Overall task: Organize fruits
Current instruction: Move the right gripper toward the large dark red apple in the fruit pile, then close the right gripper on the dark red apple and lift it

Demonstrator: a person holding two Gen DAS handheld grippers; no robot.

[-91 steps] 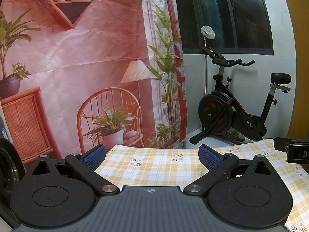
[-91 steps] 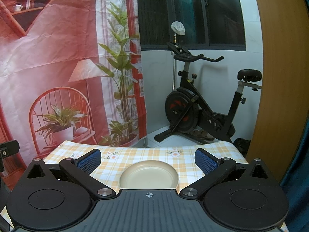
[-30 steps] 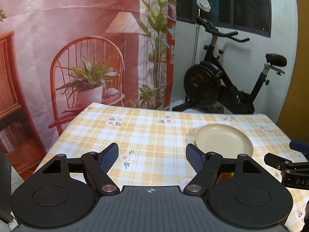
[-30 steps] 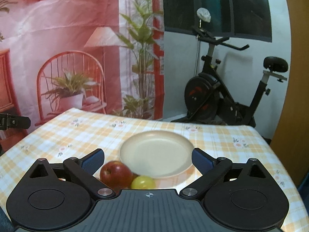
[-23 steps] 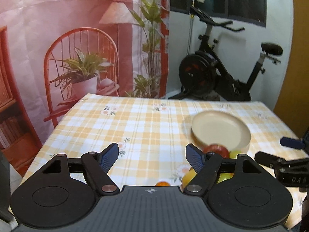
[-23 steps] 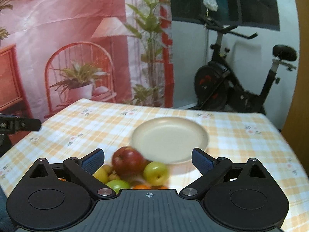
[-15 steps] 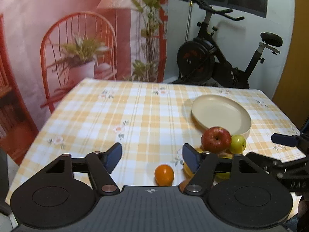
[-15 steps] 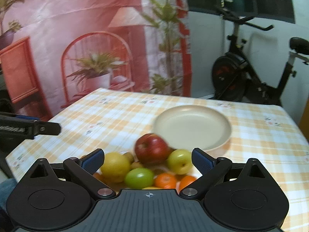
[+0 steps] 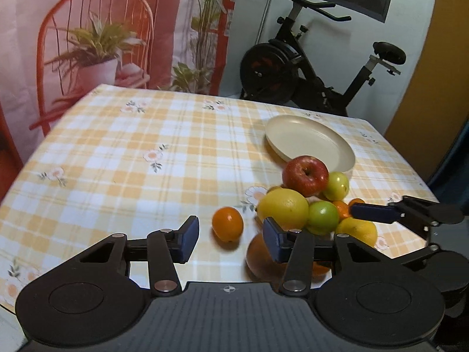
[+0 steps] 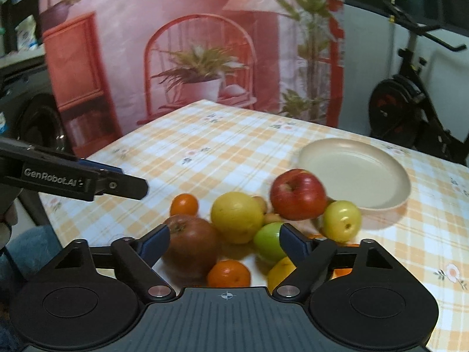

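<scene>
A pile of fruit lies on the checked tablecloth (image 9: 117,158): a red apple (image 9: 304,175), a yellow lemon (image 9: 283,208), green apples (image 9: 322,217), and a small orange (image 9: 227,223) apart on the left. A cream plate (image 9: 310,142) stands empty behind the pile. My left gripper (image 9: 230,237) is open, just before the small orange. My right gripper (image 10: 224,242) is open over the near fruit, with a dark red apple (image 10: 190,245), a lemon (image 10: 236,216) and an orange (image 10: 228,272) between its fingers. The plate also shows in the right wrist view (image 10: 354,173).
An exercise bike (image 9: 304,67) stands behind the table at the right. A printed backdrop (image 9: 102,29) with a chair and plants hangs behind the table at the left. The left gripper's finger (image 10: 73,176) shows at the left of the right wrist view.
Both grippers have tilted down and come closer to the table, bringing the fruit pile into view. Both have narrowed a little and hold nothing.
</scene>
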